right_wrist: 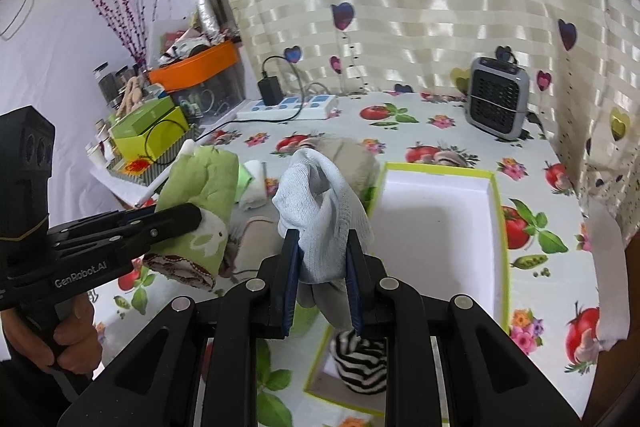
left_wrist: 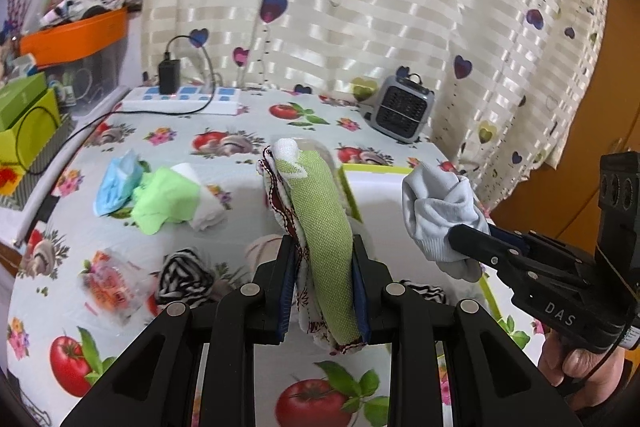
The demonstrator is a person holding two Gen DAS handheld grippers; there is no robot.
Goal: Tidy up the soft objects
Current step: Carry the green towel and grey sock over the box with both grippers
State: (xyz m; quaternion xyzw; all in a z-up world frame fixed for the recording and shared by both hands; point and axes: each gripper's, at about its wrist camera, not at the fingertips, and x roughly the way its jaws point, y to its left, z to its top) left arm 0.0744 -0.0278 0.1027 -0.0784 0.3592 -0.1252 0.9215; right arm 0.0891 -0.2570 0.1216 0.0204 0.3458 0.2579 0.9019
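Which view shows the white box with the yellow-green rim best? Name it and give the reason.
The right wrist view. There the white box lies open to the camera, floor, walls and most of the rim visible. In the left wrist view the box sits largely hidden behind the green cloth and the pale blue sock.

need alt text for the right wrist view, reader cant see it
The right gripper is shut on a pale blue-grey sock, held above a white box with a lime-green rim on a tomato-print tablecloth. At left, the left gripper is clamped on a green cloth. A black-and-white striped sock lies in the box's near corner.
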